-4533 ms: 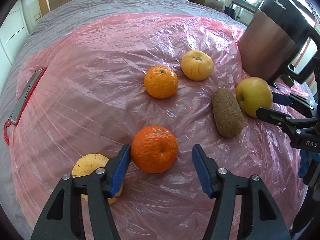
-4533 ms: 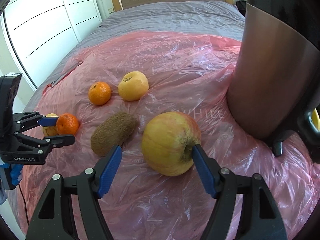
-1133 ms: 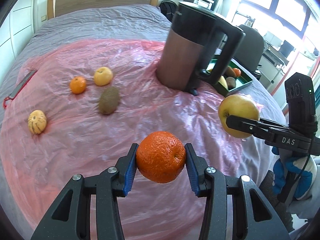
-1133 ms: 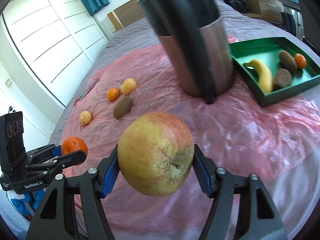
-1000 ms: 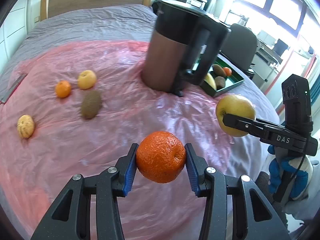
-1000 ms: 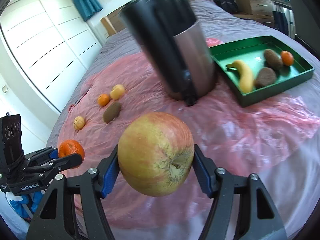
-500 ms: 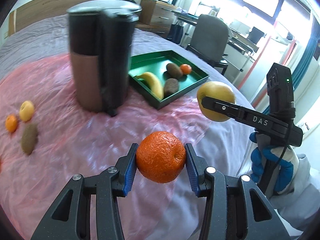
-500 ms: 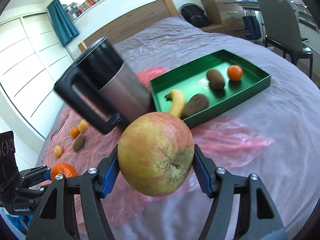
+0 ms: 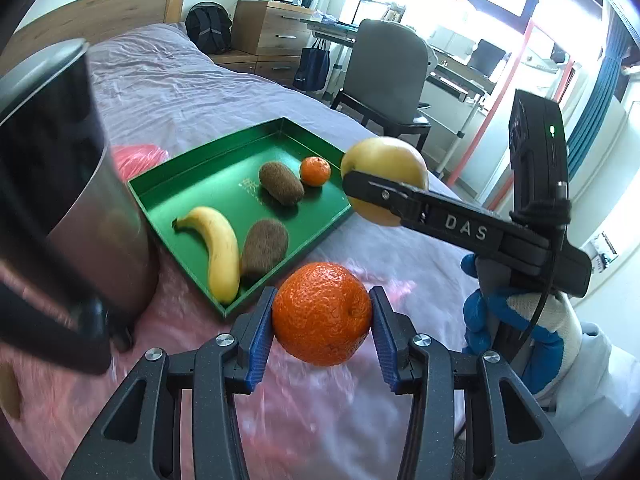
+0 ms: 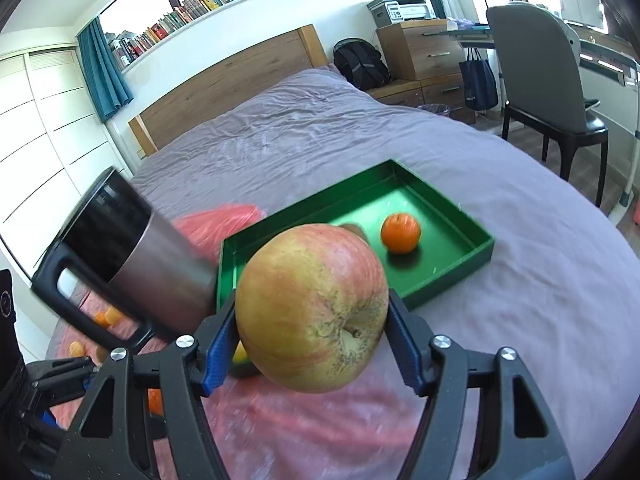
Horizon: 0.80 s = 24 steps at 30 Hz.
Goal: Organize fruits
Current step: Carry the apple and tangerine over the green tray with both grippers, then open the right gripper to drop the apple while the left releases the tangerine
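Note:
My left gripper (image 9: 322, 336) is shut on an orange mandarin (image 9: 322, 314) and holds it in the air just short of the near corner of the green tray (image 9: 176, 168). In the tray lie a banana (image 9: 218, 250), two kiwis (image 9: 280, 188) and a small mandarin (image 9: 315, 171). My right gripper (image 10: 312, 330) is shut on a yellow-red apple (image 10: 312, 308), which hides part of the tray (image 10: 464, 258). In the left wrist view that apple (image 9: 384, 168) hangs at the tray's right side.
A tall steel jug with a black handle (image 9: 60, 184) stands on the pink plastic sheet (image 9: 304, 424) left of the tray. Loose fruits (image 10: 106, 316) lie beyond the jug. A grey chair (image 10: 548, 84) and a desk stand past the bed's edge.
Both grippers have swung right with their fruit, from the pink sheet toward the green tray. The jug has slid to the left edge of both views and the tray has grown nearer.

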### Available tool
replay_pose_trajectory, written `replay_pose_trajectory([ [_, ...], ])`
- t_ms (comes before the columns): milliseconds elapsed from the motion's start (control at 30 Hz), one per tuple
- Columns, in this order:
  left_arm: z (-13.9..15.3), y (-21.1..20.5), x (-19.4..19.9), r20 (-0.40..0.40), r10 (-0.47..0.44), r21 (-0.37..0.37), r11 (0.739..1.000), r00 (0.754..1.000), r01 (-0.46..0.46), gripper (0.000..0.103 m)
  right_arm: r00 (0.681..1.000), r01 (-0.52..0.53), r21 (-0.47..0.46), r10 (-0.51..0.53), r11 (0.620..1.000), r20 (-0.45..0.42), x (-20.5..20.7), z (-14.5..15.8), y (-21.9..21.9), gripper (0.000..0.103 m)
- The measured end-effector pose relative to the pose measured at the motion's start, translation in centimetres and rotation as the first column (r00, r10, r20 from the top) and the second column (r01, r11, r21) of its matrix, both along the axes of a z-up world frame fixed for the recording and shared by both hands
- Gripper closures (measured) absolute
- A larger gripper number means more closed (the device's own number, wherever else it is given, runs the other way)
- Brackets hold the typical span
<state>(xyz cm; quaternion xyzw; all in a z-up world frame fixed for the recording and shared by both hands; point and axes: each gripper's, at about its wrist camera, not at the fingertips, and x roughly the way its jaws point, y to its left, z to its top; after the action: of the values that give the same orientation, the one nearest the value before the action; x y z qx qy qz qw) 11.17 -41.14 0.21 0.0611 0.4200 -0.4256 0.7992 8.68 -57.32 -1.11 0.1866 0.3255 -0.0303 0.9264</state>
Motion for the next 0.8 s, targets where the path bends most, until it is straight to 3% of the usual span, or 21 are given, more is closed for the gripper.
replay_pose_trajectory([
  [400, -3.3, -5.9, 8.1, 0.044, 0.133, 0.068, 0.988, 0.99, -0.136, 0.063, 0.999, -0.032, -0.037, 0.033, 0.999, 0.006, 11.8, -1.7, -3.9, 0.0],
  [800, -6.5, -8.7, 13.2, 0.062, 0.231, 0.122, 0.964, 0.971, -0.237, 0.063, 0.997, -0.028, -0.075, 0.023, 0.997, -0.067, 17.3, -6.1, -5.6, 0.0],
])
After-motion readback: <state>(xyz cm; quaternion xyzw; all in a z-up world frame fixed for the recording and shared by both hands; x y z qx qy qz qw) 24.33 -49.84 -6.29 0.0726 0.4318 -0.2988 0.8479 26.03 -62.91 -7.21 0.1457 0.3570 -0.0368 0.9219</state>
